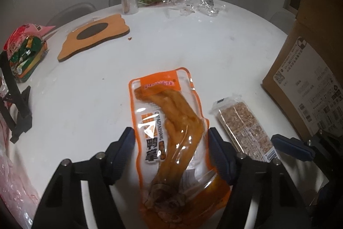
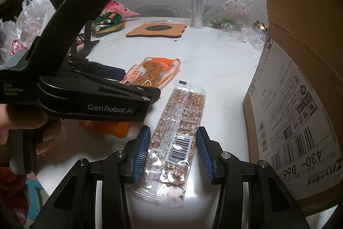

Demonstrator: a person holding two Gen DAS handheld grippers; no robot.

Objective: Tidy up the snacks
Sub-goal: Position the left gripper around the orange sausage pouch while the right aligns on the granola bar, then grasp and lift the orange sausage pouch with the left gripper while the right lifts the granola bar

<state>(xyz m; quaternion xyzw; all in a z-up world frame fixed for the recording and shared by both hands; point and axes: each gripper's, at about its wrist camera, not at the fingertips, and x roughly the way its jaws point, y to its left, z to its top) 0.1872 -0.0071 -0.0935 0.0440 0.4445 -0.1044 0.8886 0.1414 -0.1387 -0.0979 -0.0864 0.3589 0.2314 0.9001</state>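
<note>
Two snack packs flat on the white worktop (image 1: 193, 40): one orange packet (image 1: 169, 132), one clear cereal bar (image 2: 178, 134) just beside. Left tongs (image 1: 171, 156) half open astride the packet, right tongs (image 2: 171, 153) partly open astride the bar, neither gripping. One cardboard box (image 2: 300, 100) alongside.
</note>
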